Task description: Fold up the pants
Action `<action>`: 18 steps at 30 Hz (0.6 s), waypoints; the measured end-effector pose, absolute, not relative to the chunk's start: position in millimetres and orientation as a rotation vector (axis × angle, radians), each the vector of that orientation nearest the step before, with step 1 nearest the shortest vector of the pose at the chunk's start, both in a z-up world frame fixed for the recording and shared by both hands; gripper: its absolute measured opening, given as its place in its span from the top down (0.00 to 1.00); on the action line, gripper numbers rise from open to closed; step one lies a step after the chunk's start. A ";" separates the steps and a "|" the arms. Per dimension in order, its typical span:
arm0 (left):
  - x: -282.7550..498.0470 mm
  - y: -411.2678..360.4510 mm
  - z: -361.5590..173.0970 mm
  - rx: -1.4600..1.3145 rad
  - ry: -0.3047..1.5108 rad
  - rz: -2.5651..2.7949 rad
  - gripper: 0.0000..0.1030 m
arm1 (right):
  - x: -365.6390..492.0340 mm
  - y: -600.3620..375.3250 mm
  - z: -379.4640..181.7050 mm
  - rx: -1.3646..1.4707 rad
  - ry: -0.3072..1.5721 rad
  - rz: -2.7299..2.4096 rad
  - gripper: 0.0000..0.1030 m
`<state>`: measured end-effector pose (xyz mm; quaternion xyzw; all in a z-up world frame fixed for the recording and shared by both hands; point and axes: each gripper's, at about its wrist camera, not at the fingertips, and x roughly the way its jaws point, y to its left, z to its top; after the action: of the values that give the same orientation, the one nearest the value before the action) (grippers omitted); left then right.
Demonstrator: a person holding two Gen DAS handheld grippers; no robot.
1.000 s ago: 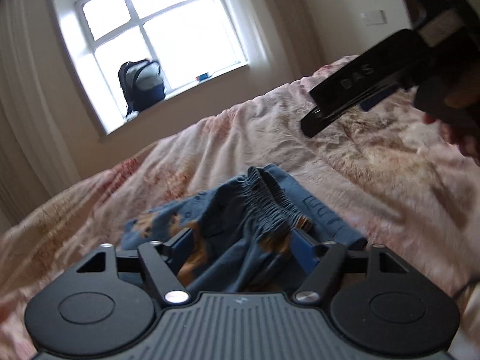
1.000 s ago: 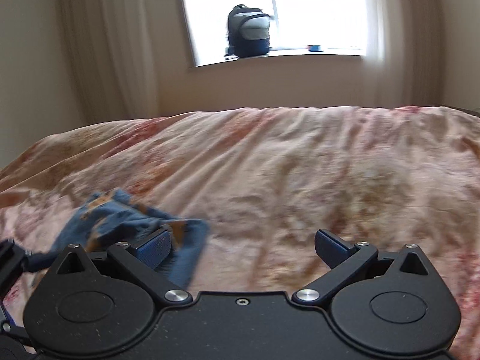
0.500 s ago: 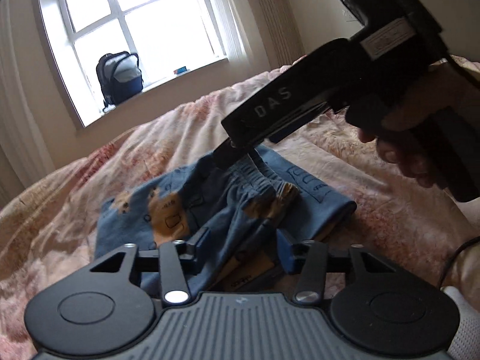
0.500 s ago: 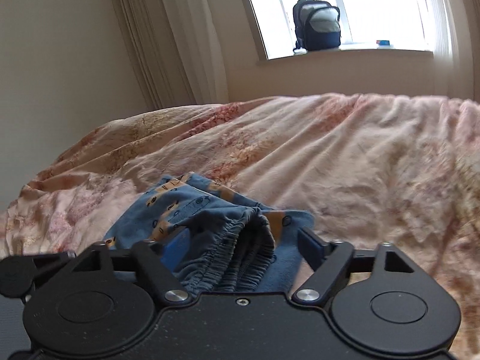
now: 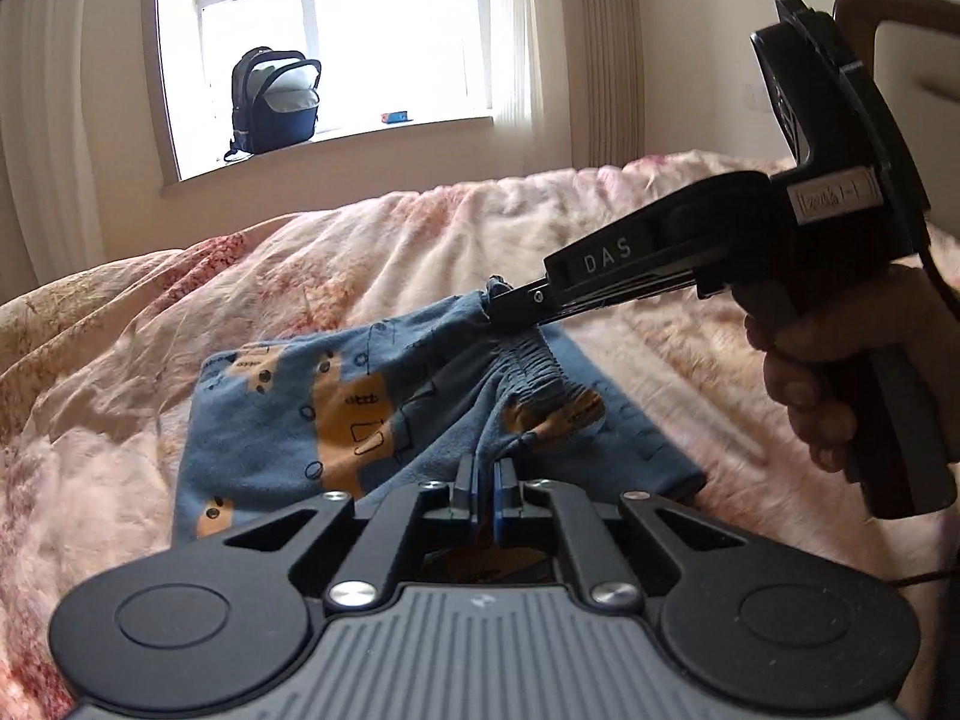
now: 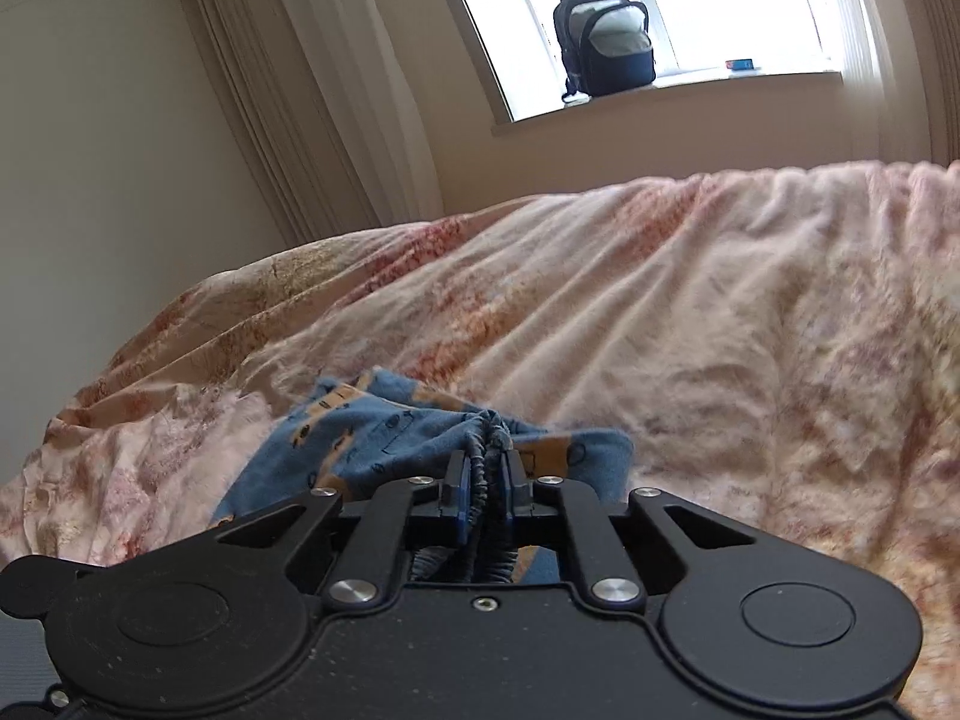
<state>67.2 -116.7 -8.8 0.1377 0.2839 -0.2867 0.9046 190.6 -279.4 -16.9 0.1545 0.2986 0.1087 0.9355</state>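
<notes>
Gripping one pants (image 5: 336, 420) | two grippers: left gripper (image 5: 483, 489), right gripper (image 6: 485, 483) | both jaws clamped on waistband

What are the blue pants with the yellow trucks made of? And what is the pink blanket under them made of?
The small blue pants with yellow truck prints look like soft, matte knit cotton: they crumple and drape, and the elastic waistband gathers in the right tool. The pink floral bed cover looks like thin woven cloth, creased into fine wrinkles; the exact fibre is unclear.

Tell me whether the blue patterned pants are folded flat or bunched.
Bunched. The blue patterned pants lie crumpled on the pink floral bedspread, elastic waistband gathered; the left tongs and right tongs each pinch fabric.
</notes>
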 end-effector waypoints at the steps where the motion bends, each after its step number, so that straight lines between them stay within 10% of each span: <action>1: 65.0 -116.3 -6.7 0.281 0.579 -0.601 0.96 | 187.5 -278.8 -12.0 0.307 0.607 0.213 0.90; 12: 53.9 -131.9 -22.8 0.365 0.591 -0.700 0.93 | 172.1 -290.6 -16.3 0.278 0.727 0.104 0.78; 16: 62.8 -118.9 -17.5 0.264 0.648 -0.681 0.40 | 172.5 -293.7 -19.9 0.278 0.731 0.072 0.58; 18: 65.5 -103.3 -3.6 0.181 0.636 -0.677 0.35 | 166.5 -296.4 -12.1 0.272 0.699 0.039 0.27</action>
<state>65.5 -103.3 -3.6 0.0872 0.3065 -0.3262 0.8900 166.5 -296.4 -12.1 0.1330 0.3415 0.0189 0.9302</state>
